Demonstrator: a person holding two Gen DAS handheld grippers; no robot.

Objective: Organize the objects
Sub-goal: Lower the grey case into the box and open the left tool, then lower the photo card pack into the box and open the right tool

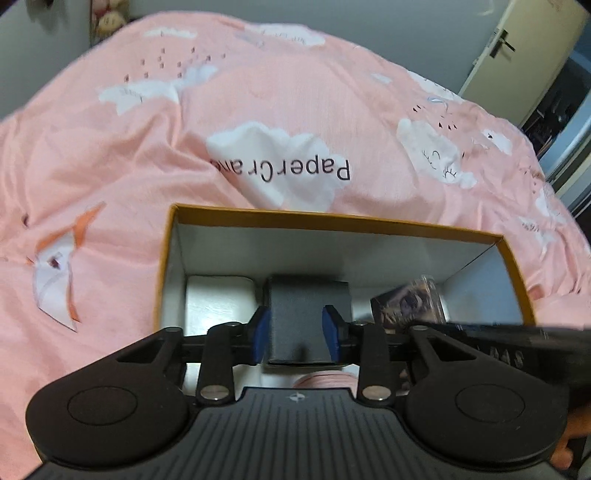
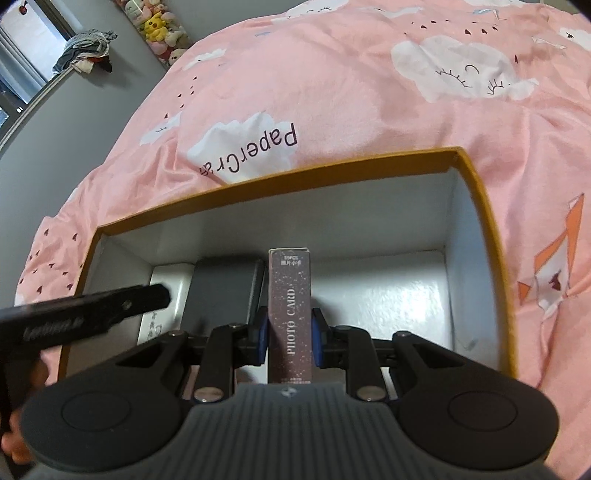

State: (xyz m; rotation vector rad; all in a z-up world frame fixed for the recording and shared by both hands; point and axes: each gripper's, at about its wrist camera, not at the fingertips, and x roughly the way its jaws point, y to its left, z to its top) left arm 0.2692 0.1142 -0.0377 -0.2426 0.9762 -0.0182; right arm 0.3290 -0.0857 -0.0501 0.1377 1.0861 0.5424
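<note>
An open cardboard box with an orange rim point(image 1: 332, 218) point(image 2: 295, 171) and white inside lies on the pink bed. My left gripper point(image 1: 296, 330) is shut on a dark grey box point(image 1: 306, 317), held inside the cardboard box next to a white box point(image 1: 218, 302). My right gripper point(image 2: 289, 332) is shut on a purple "PHOTO CARD" box point(image 2: 290, 310), held upright inside the cardboard box to the right of the dark grey box point(image 2: 221, 291) and the white box point(image 2: 166, 295). The photo card box also shows in the left wrist view point(image 1: 406, 302).
A pink duvet with cloud prints point(image 1: 258, 110) point(image 2: 369, 74) covers the bed all around the box. The left tool's body point(image 2: 92, 306) crosses the right wrist view at the left. Plush toys point(image 2: 159, 26) sit far off; a door point(image 1: 517, 48) stands at the right.
</note>
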